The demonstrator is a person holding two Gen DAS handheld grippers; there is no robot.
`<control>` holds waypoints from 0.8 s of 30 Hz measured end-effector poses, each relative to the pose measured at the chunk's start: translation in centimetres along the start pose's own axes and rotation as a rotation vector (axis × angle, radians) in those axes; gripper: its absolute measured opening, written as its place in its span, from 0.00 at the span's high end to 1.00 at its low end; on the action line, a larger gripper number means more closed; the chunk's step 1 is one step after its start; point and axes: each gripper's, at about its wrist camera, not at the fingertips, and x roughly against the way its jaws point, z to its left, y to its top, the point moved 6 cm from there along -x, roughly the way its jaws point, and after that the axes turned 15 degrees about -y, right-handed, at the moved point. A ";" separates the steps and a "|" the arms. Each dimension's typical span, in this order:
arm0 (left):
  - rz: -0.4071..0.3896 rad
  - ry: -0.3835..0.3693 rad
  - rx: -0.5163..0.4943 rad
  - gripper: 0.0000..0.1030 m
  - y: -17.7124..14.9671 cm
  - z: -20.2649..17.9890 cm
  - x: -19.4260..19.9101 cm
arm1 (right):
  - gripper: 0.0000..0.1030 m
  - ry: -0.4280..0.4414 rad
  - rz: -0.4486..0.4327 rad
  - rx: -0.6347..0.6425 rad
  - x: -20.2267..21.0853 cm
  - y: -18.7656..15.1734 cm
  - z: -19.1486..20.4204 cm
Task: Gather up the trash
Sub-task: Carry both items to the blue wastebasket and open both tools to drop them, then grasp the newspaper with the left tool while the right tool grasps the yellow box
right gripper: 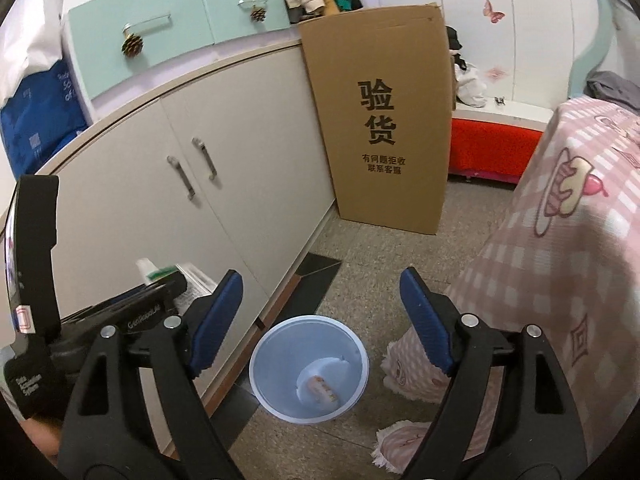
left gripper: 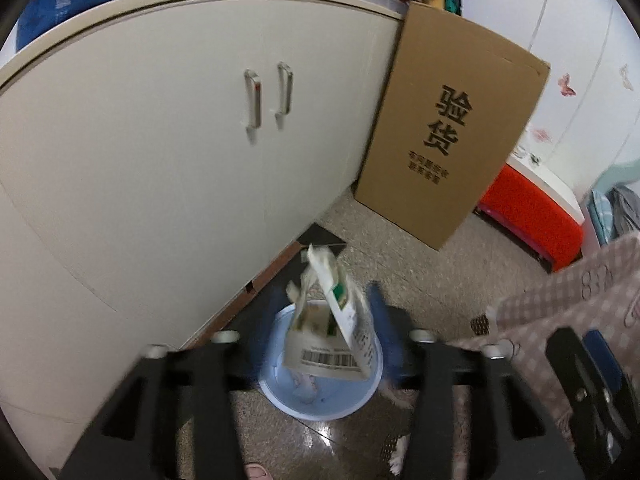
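Speckled floor (right gripper: 372,260) runs as a narrow lane here, hemmed by the long white cabinet (right gripper: 240,168) on one side and the pink checked bedspread (right gripper: 560,260) hanging down on the other. At the far end a tall cardboard box (right gripper: 384,120) leans against the cabinet's corner, with a red bench (right gripper: 488,148) beyond it. The lane's middle is open floor, and there sits the pale blue bin (right gripper: 272,396), just beside the cabinet's base and close to the bedspread's fringe, with some white scraps already lying at its bottom.

Now the left gripper (left gripper: 332,320): it's tilted down from above the bin (left gripper: 280,400), blue pads spread wide apart, released. The crumpled paper package (left gripper: 332,332), white with green print and a barcode, hangs between those pads directly over the bin's mouth, blurred, touching neither pad that I can make out.

Over to the right gripper (right gripper: 320,312): it's angled down toward the bin too, fingers (right gripper: 218,320) parted wide and gripping nothing. In its view the left gripper (right gripper: 160,304) sits off to the left, near the cabinet door.
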 end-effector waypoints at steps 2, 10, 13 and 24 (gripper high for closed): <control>0.002 0.000 0.002 0.28 0.0 -0.1 0.1 | 0.23 0.002 0.005 -0.003 0.1 -0.1 -0.2; -0.008 -0.029 0.010 0.28 -0.9 -0.8 3.3 | 0.22 0.009 0.006 -0.004 2.0 -0.2 -0.8; -0.027 -0.041 0.007 0.28 -1.1 -1.4 5.4 | 0.22 0.013 -0.004 -0.012 3.5 -0.1 -1.1; -0.122 -0.150 -0.059 0.26 -2.3 -6.8 15.2 | 0.20 0.026 -0.103 -0.035 13.0 1.2 -3.8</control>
